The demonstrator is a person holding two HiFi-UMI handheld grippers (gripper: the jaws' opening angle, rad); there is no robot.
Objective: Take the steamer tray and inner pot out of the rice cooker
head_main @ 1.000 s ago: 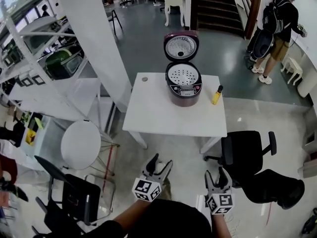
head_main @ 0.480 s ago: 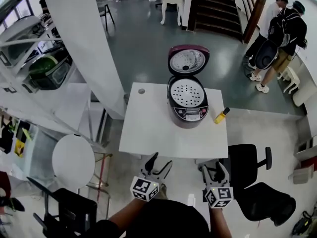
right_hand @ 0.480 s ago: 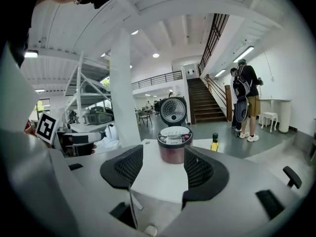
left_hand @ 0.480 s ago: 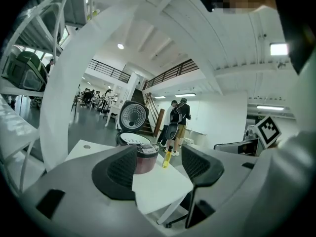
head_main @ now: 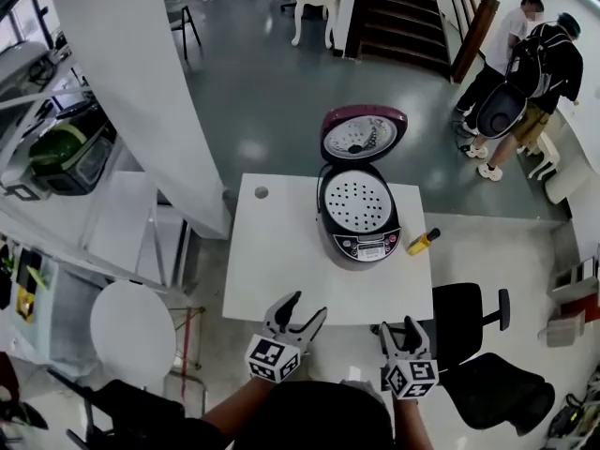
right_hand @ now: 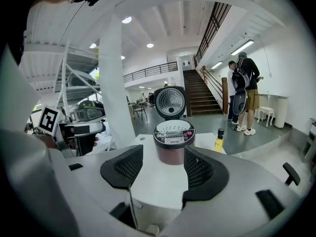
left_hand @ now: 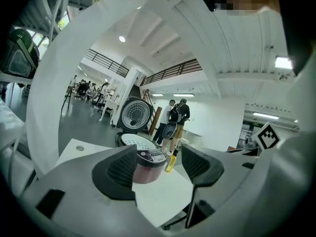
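A maroon rice cooker (head_main: 360,235) stands on the right half of a white table (head_main: 281,270), its lid (head_main: 362,133) tipped up and open. A white perforated steamer tray (head_main: 357,202) sits in its mouth; the inner pot is hidden beneath. Both grippers hang short of the table's near edge, well apart from the cooker. My left gripper (head_main: 300,312) is open and empty, with the cooker (left_hand: 146,159) showing between its jaws. My right gripper (head_main: 400,331) is open and empty too, with the cooker (right_hand: 173,146) and tray (right_hand: 173,127) straight ahead.
A yellow bottle (head_main: 424,242) lies on the table right of the cooker. A black office chair (head_main: 473,312) stands at the table's right front corner. A white pillar (head_main: 141,92) and shelves rise on the left. Two people (head_main: 525,54) stand far right.
The table and cooker have drawn nearer as the person walked toward them. Both grippers stay open and empty, held low in front.
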